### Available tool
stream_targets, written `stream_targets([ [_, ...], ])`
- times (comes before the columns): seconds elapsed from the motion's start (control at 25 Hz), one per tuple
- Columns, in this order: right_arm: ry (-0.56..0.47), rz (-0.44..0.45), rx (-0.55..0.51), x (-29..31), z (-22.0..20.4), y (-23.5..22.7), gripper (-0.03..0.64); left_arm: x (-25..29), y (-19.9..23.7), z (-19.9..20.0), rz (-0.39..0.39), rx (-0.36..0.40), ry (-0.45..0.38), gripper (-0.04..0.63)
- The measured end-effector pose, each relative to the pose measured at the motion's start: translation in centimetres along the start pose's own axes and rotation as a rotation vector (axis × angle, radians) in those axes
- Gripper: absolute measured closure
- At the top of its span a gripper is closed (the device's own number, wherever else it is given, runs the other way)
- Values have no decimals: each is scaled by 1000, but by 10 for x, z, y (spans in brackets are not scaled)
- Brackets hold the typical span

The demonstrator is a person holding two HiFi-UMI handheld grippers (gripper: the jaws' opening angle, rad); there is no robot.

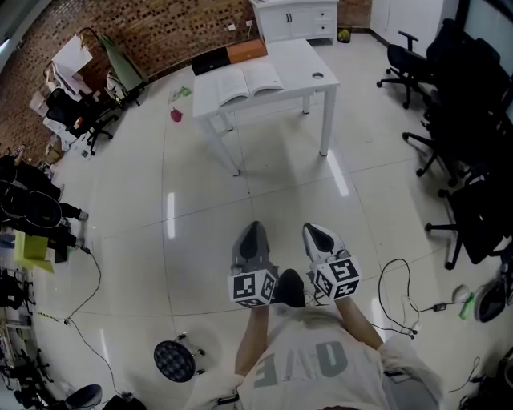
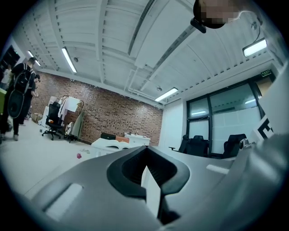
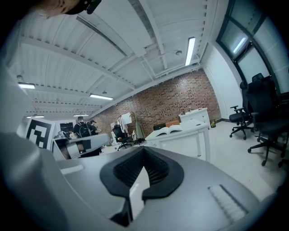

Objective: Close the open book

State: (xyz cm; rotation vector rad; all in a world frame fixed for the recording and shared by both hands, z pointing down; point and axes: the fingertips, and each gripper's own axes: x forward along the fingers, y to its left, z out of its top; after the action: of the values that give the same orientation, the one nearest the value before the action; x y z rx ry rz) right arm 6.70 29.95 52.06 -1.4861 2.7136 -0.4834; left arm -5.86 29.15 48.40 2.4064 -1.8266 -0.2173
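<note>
An open book (image 1: 249, 82) lies with its white pages up on a white table (image 1: 304, 62) far ahead across the floor. It shows small in the left gripper view (image 2: 116, 142) and in the right gripper view (image 3: 170, 130). My left gripper (image 1: 251, 235) is held close to the person's body, shut and empty, its tips meeting (image 2: 145, 149). My right gripper (image 1: 318, 232) hangs beside it, also shut with nothing between its jaws (image 3: 143, 150). Both point level toward the table, well short of it.
A black box and an orange box (image 1: 246, 51) sit at the table's back edge. A white cabinet (image 1: 294, 19) stands behind. Black office chairs (image 1: 469, 136) line the right side. Cables (image 1: 401, 300), a round stool (image 1: 175, 360) and clutter (image 1: 36, 216) lie on the glossy floor.
</note>
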Motion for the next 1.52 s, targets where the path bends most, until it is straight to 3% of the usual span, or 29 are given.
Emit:
stream_targets([
  [0.16, 20, 24, 10, 20, -8, -8, 612, 23, 22, -11, 42, -19, 18, 580],
  [0.36, 41, 69, -19, 90, -3, -33, 612, 86, 49, -9, 15, -117, -70, 580],
  [0.44, 26, 67, -25, 132, 8, -47, 612, 126, 67, -5, 12, -97, -82, 580],
  [0.72, 16, 71, -42, 304, 60, -77, 612, 279, 172, 44, 26, -102, -161, 580],
  [0.88, -15, 60, -30, 368, 91, -90, 612, 343, 211, 72, 7, -112, -187, 580],
  [1.04, 6, 42, -29, 412, 104, -120, 612, 399, 218, 60, -9, -110, -140, 580],
  [1.16, 34, 45, -21, 449, 110, -159, 612, 450, 215, 40, -20, -154, -113, 580],
  [1.4, -11, 117, -72, 535, 159, -210, 612, 546, 231, 47, 15, -149, -155, 580],
  [1.52, -24, 145, -74, 569, 180, -228, 612, 585, 235, 63, 10, -95, -173, 580],
])
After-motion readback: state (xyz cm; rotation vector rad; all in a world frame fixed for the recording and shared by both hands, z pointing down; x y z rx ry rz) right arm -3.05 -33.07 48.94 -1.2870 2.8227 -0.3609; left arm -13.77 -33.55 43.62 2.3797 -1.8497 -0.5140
